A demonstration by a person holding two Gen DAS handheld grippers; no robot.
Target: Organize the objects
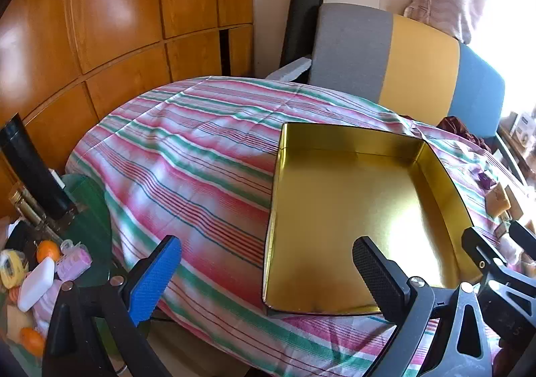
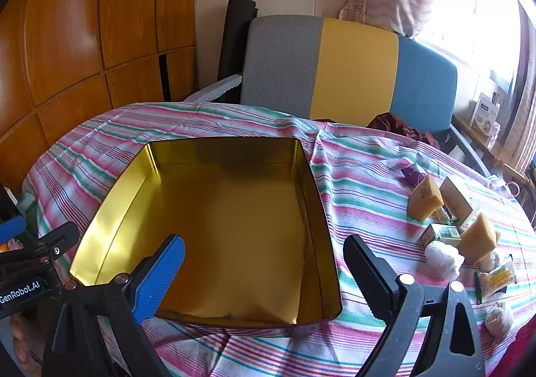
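Open right tongs [image 2: 264, 271], gold tin [image 2: 214, 226] lengthwise away, mouth up

Open gold tin [image 2: 234, 226], clutter [image 2: 469, 236] rightward

A shallow gold tin [image 2: 214, 209] sits open and empty at centre on the striped cloth; at its three o'clock lie tan sponge wedges [image 2: 425, 197], small boxes [image 2: 440, 233] and white wrapped lumps [image 2: 442, 258]

Strong daylight is admitted via the blown-out window [image 2: 482, 8] at upper right. Glare is thrown off the glossy orange wooden cupboard panels [image 1: 110, 8] & the gold-lined rectangular metal tin [image 2: 234, 226]. Fisheye curving & dark vignetting are seen at edges; focus is kept sharp.
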